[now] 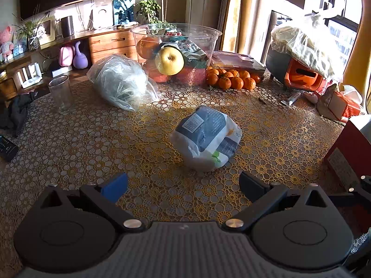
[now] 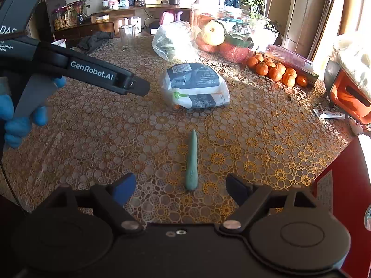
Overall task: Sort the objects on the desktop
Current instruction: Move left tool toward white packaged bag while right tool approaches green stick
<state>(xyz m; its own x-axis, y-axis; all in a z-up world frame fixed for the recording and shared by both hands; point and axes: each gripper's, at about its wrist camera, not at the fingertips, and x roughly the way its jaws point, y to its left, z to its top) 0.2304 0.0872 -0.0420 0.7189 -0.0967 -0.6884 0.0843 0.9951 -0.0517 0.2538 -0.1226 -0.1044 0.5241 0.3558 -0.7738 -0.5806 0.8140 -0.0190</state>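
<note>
A white and dark blue food packet [image 1: 206, 136] lies on the lace-patterned table, just ahead of my open, empty left gripper [image 1: 183, 186]. It also shows in the right wrist view [image 2: 196, 85], farther off. A teal pen-shaped object [image 2: 192, 162] lies on the table between the fingers of my open, empty right gripper [image 2: 180, 190], its blunt end nearest me. The left gripper's body [image 2: 102, 74] crosses the right view's upper left, held by a blue-gloved hand.
A clear bowl [image 1: 176, 53] of fruit and packets, a pile of mandarins [image 1: 231, 78], a clear plastic bag [image 1: 120, 83], a glass [image 1: 60, 93], an orange appliance [image 1: 301, 76] and a tube [image 1: 291, 98] stand at the far side. A red box [image 2: 343, 185] is at the right.
</note>
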